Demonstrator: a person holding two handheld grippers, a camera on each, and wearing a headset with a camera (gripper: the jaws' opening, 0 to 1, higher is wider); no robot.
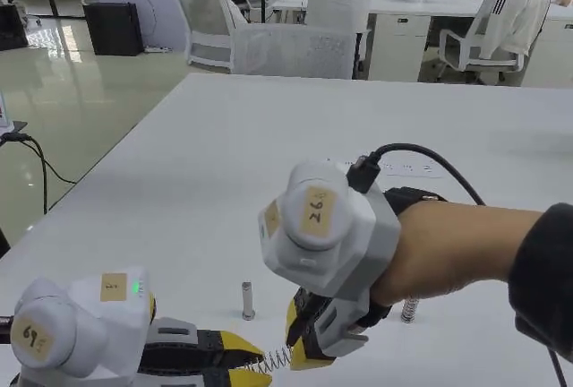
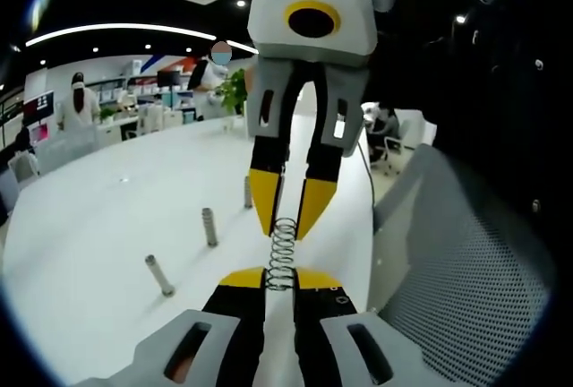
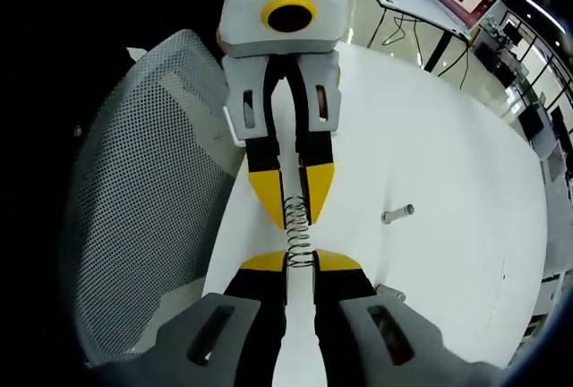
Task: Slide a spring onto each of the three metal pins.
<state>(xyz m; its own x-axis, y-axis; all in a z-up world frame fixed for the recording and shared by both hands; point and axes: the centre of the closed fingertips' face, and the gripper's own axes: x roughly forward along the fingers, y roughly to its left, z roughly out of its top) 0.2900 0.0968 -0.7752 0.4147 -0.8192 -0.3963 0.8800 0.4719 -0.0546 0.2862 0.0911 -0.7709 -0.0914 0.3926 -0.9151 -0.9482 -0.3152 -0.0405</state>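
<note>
A thin metal spring [image 1: 271, 361] is stretched level between my two grippers, low over the white table [image 1: 269, 154]. My left gripper [image 1: 253, 371] comes in from the bottom left, shut on one end of the spring [image 2: 283, 254]. My right gripper [image 1: 300, 357], held in a hand, points down and left, shut on the other end [image 3: 298, 226]. A bare metal pin [image 1: 248, 301] stands just behind the spring. Three pins [image 2: 209, 226] [image 2: 159, 275] [image 2: 248, 192] stand in a row to the left in the left gripper view. Another spring [image 1: 410, 309] stands upright by the wrist.
A grey mesh chair back [image 3: 143, 181] sits at the table's near edge. A white power strip [image 1: 394, 168] lies further back on the table. Office chairs [image 1: 208, 24], desks and people are beyond the far edge.
</note>
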